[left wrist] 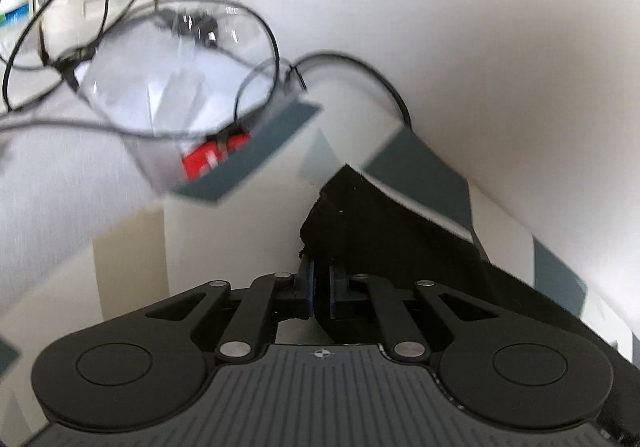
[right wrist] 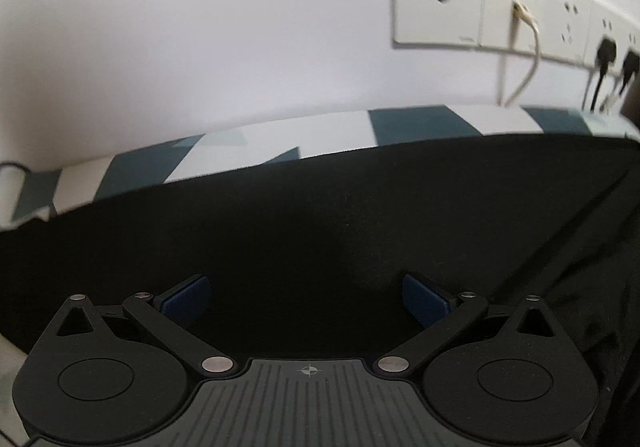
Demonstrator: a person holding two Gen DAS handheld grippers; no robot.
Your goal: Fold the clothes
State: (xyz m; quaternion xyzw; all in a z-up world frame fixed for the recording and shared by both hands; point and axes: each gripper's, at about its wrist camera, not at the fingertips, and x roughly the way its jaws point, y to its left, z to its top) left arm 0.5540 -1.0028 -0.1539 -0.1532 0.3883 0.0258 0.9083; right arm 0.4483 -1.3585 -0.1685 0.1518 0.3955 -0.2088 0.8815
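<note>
A black garment lies spread on a table with a white and teal patterned cloth. In the left wrist view my left gripper is shut on an edge of the black garment, which rises between the fingers and trails off to the right. The view is tilted and blurred. In the right wrist view my right gripper is wide open just above the garment, with its blue pads apart and nothing between them.
A clear plastic container with black cables and a red item sits at the table's far left. A white wall runs behind the table, with a socket strip and plugged cables at right.
</note>
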